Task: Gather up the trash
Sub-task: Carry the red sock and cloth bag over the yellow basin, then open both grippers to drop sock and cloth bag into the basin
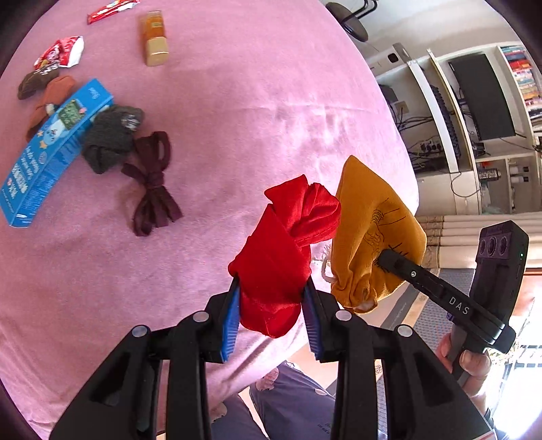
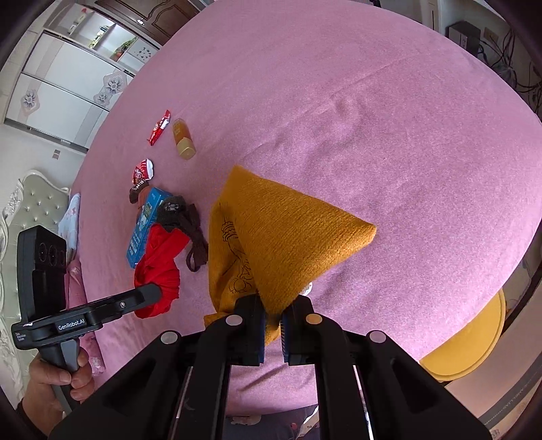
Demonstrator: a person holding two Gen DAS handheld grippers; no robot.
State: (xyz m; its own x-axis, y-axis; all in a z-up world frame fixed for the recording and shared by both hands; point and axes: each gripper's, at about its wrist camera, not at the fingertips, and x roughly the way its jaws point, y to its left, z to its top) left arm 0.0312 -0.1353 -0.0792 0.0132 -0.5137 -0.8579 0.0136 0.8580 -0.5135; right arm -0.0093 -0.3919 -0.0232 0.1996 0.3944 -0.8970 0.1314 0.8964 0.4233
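My left gripper (image 1: 272, 304) is shut on a red cloth bundle (image 1: 284, 250) and holds it above the pink bed; it also shows in the right wrist view (image 2: 159, 264). My right gripper (image 2: 272, 325) is shut on a mustard knitted pouch (image 2: 288, 237), held just right of the red bundle; it also shows in the left wrist view (image 1: 369, 237). On the bed lie a red wrapper (image 1: 111, 10), a crumpled red-white wrapper (image 1: 62, 50), an orange bottle (image 1: 155, 37) on its side and a blue box (image 1: 54, 149).
Dark grey (image 1: 108, 135), maroon (image 1: 152, 182), brown (image 1: 37, 83) and rust (image 1: 50, 101) cloth bundles lie by the blue box on the pink bedspread (image 1: 254, 101). A yellow stool (image 2: 474, 338) stands off the bed's near right edge. Shelves and a monitor (image 1: 484, 98) stand beyond.
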